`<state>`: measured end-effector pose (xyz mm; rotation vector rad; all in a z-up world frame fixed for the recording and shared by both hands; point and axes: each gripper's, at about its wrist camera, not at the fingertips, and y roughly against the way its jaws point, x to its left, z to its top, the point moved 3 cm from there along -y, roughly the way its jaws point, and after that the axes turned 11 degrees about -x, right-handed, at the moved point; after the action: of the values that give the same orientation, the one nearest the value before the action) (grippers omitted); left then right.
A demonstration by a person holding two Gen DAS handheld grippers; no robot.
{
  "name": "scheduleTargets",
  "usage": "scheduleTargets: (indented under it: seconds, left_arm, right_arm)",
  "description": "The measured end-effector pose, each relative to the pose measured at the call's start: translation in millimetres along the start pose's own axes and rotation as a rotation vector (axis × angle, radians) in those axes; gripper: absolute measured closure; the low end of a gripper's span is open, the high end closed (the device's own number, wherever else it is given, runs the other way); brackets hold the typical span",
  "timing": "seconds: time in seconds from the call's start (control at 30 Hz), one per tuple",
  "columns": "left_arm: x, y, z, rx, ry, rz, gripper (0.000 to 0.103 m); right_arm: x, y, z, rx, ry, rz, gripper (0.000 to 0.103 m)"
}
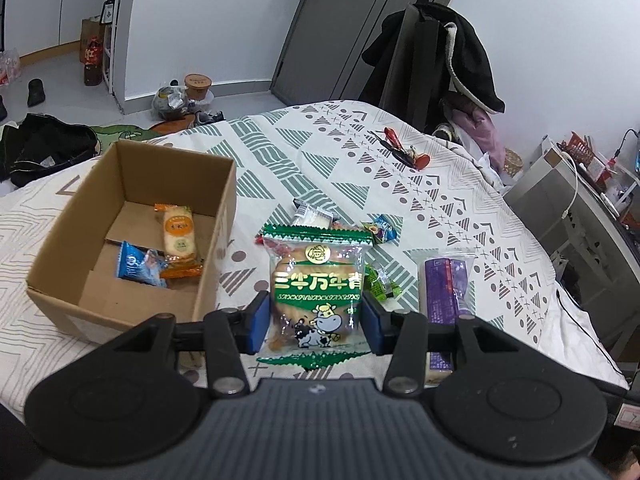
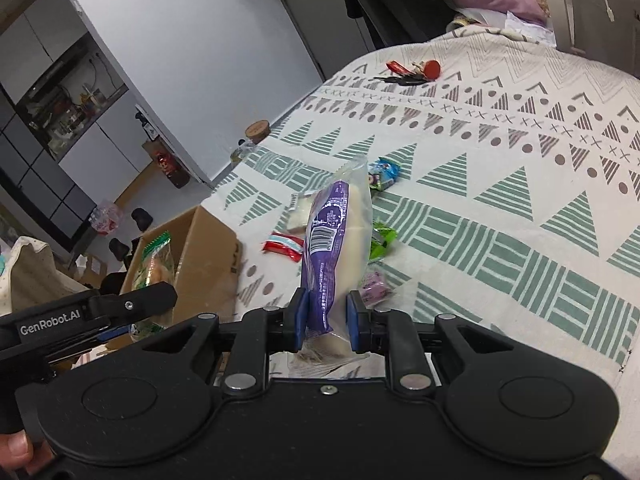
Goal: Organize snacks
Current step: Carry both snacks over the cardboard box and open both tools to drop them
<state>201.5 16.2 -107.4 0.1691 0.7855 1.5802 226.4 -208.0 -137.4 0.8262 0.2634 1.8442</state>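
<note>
Two packets are up off the bed at once. The left hand-held gripper [image 1: 316,316] pinches the green cookie bag [image 1: 316,292] by its sides, long axis pointing up-frame; the right hand-held gripper [image 2: 329,322] is clamped narrow on the purple pack [image 2: 334,248], tip toward upper frame. Slick film could slip out before reaching the cardboard box [image 1: 80,252] at left.
</note>
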Motion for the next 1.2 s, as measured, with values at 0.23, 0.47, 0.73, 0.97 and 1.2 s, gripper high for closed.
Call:
scheduleTargets:
  seconds: [0.23,0.47,0.73,0.97,1.2]
  left_arm:
    - [14.3,13.5,9.3,-0.007,0.005,0.005,0.056]
    - [34.6,22.4,23.8,-0.015,0.018,0.019,0.056]
    - [66.1,28.7,44.0,-0.028,0.044,0.041,0.056]
    - [98.1,23.2,62.0,-0.025,0.067,0.078,0.056]
    - [123.0,12.4,75.7,-0.015,0.084,0.095,0.056]
  right_arm:
    - [23.7,10.0,8.6,-0.031,0.009,0.024,0.083]
    - [52.3,3.8,16.1,-0.037,0.014,0.052,0.083]
    - [85.4,-7.5,20.0,-0.027,0.038,0.064,0.083]
    - [108.5,-23.0,25.5,0.000,0.004,0.106,0.083]
    - [135.4,-40.3,29.6,0.019,0.031,0.127,0.083]
